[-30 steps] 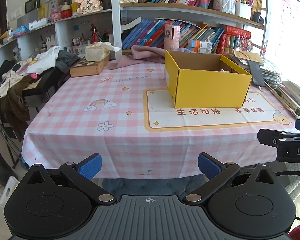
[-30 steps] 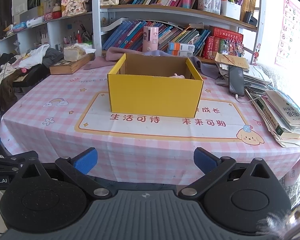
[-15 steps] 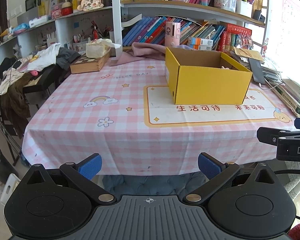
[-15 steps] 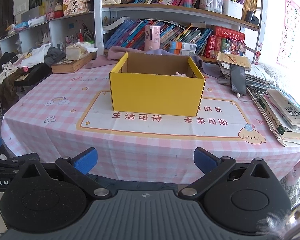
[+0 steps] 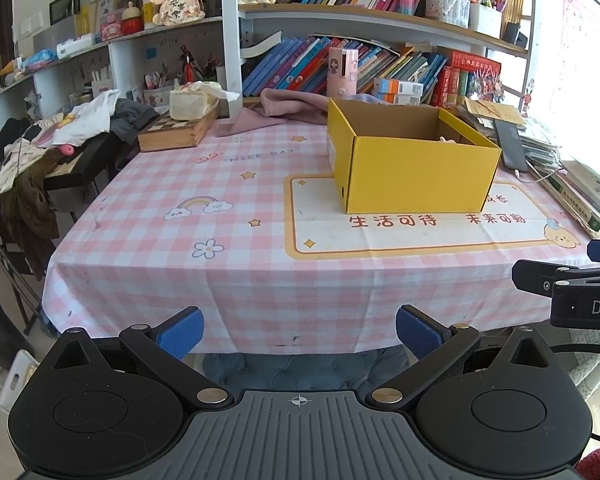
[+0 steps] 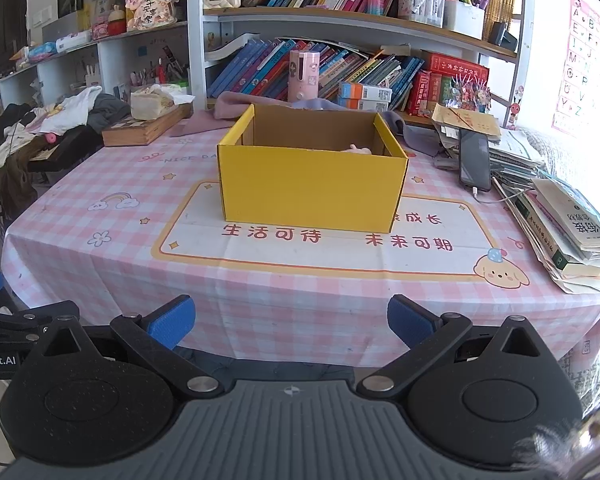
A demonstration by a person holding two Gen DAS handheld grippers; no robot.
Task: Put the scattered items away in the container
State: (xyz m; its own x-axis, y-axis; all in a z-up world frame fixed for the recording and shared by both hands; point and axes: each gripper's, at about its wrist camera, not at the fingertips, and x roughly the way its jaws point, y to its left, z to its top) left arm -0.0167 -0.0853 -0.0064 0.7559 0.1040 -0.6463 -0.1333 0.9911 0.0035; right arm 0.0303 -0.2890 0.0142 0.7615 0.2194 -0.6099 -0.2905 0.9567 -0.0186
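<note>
Both claws — left claw (image 5: 298,332) and right claw (image 6: 290,320) — have pulled back off the desk (image 6: 260,280), fingers apart, empty. At 12 o'clock the yellow box (image 6: 312,196) holds something pink; tidying looks finished.

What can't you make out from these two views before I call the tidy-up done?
- Contents of the yellow box: in both views its front wall hides the floor; only a sliver of something pale pink shows over the rim.
- Right gripper in the left wrist view: cut off by the right edge. Its own camera shows open, empty jaws.
- Phone screen: dark, unreadable.
- Bottom right corner of the right wrist view: a fuzzy blur, unidentifiable.
</note>
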